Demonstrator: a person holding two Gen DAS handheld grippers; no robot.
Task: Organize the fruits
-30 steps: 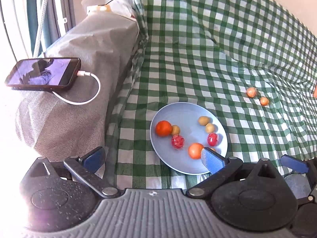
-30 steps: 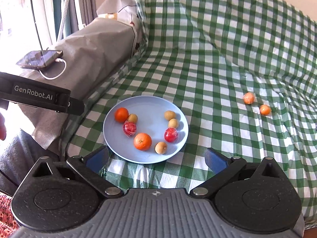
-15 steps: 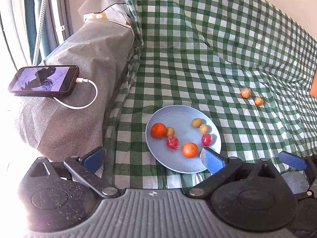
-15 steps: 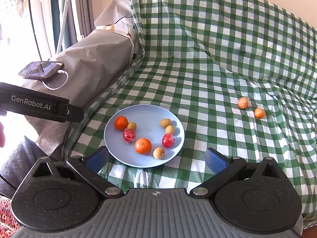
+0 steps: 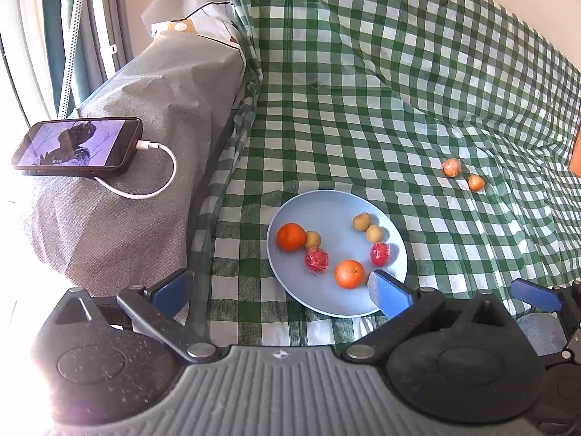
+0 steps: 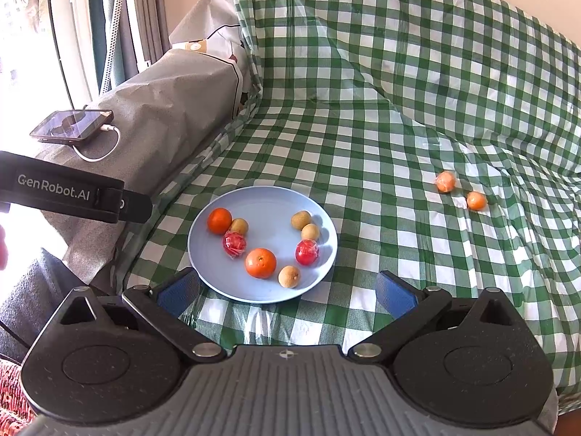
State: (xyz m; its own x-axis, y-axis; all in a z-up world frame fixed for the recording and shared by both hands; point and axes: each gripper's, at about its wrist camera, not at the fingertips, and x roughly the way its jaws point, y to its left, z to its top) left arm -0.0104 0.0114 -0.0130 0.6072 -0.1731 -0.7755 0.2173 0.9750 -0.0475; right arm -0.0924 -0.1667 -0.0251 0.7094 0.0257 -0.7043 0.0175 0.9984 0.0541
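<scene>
Pulling back from the plate (image 6: 203, 272), both grippers' jaws gape, released; two wrapped fruits (image 6: 446, 181) remain outside on the cloth.

A green-and-white checked cloth (image 5: 363, 116) covers the seat and backrest of the sofa. To its left stands a grey fabric-covered armrest (image 5: 156, 116), and a dark phone (image 5: 76, 147) lies flat on top of it with its screen lit, a white charging cable (image 5: 159, 178) plugged into its end and curling across the grey fabric. Behind the armrest, teal curtains (image 6: 105, 18) hang beside a bright window.
</scene>
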